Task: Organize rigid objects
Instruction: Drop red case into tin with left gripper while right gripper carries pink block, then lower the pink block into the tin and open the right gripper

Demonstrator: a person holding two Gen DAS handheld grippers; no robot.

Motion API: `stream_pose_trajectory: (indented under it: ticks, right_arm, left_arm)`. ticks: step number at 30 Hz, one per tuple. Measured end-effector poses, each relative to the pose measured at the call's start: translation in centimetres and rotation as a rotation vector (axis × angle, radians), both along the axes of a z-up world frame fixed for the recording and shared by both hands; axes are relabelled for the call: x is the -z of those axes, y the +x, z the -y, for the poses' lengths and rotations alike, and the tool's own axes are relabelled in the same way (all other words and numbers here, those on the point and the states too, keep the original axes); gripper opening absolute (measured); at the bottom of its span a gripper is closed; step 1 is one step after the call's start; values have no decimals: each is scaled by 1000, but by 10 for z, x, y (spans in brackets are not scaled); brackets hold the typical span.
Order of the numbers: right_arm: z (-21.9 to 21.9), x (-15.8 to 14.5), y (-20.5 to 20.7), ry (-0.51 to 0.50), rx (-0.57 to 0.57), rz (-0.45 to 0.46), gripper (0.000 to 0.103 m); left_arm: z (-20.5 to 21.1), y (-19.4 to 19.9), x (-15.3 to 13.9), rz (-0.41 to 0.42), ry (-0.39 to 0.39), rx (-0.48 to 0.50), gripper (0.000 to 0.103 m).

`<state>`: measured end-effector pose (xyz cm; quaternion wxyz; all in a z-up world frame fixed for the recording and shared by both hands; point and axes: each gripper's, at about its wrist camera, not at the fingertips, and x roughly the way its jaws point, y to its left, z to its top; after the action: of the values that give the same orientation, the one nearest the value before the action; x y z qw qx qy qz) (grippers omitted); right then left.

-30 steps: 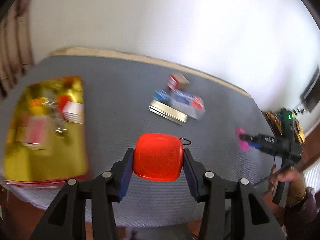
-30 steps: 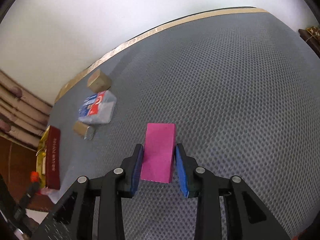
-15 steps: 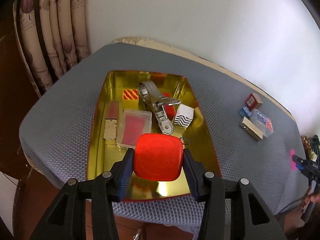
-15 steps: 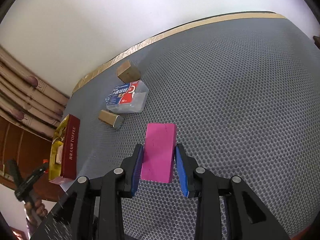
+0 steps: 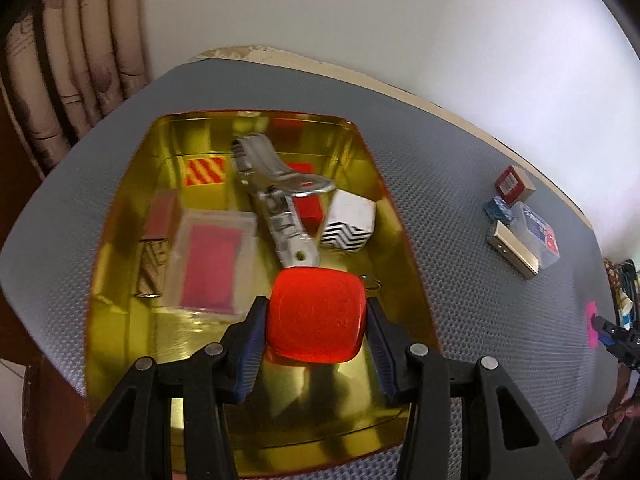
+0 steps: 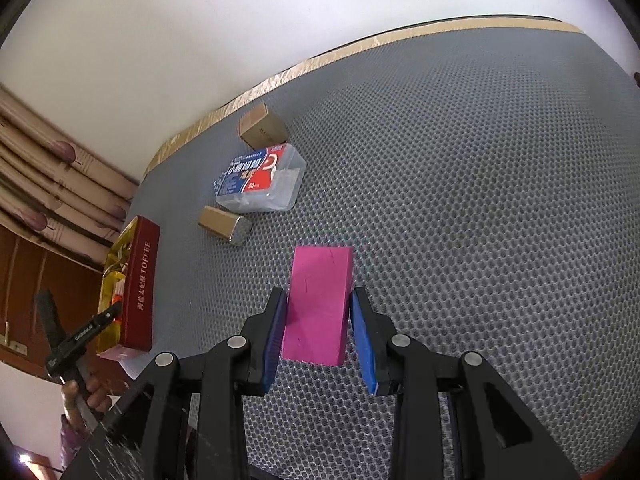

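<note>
A glossy red rounded-square block (image 5: 316, 314) sits clamped in the left gripper (image 5: 316, 332), above the near end of the gold tin (image 5: 120, 216). Contents there blur. The right gripper (image 6: 318, 328) brackets a pink block (image 6: 318, 304) on the grey mat (image 6: 480, 200); contact is unclear, and its underside is hidden.

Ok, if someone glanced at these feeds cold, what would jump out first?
Probably the glossy red rounded-square piece clamped in the left hand-held gripper, held over the shiny gold tin tray of small items. Next, the bright pink rectangular block between the right hand-held gripper fingers, on the grey honeycomb mat.
</note>
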<state>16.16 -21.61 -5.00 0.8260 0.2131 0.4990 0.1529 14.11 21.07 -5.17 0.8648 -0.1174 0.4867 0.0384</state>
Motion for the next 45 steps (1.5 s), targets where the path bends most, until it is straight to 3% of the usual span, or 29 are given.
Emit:
stream_pose_trajectory:
  ticks: [4,13,16,20,26,29,38,45]
  right_arm:
    - [-1,1,-1,1,-10,-4,30]
    - [-8,-4,-5,8,-36,4,30]
    - [-16,-9,-8,14,-53,11,30]
    - [-39,-23,-12,35,-110,29,30]
    - [-108,-55,-18,76,-275,72,30]
    - [-152,-67,-24,86,-374,87,30]
    - [-275,-78,-29,70,-588,79,30]
    - [-346,-61,-21,6,-674,38,30]
  left_arm:
    - [8,11,7,-6,-50,48,48]
    - [-3,15,4,5,-68,17,54]
    - [0,3,-6,32,1,-1,54]
    - [16,-21,-30,91,188,-17,54]
    - [27,-67,-53,140,331,-56,54]
    - [25,-85,-55,131,357,-69,54]
    - [2,-114,-50,94,312,-108,54]
    - [-12,-119,-47,85,307,-154,54]
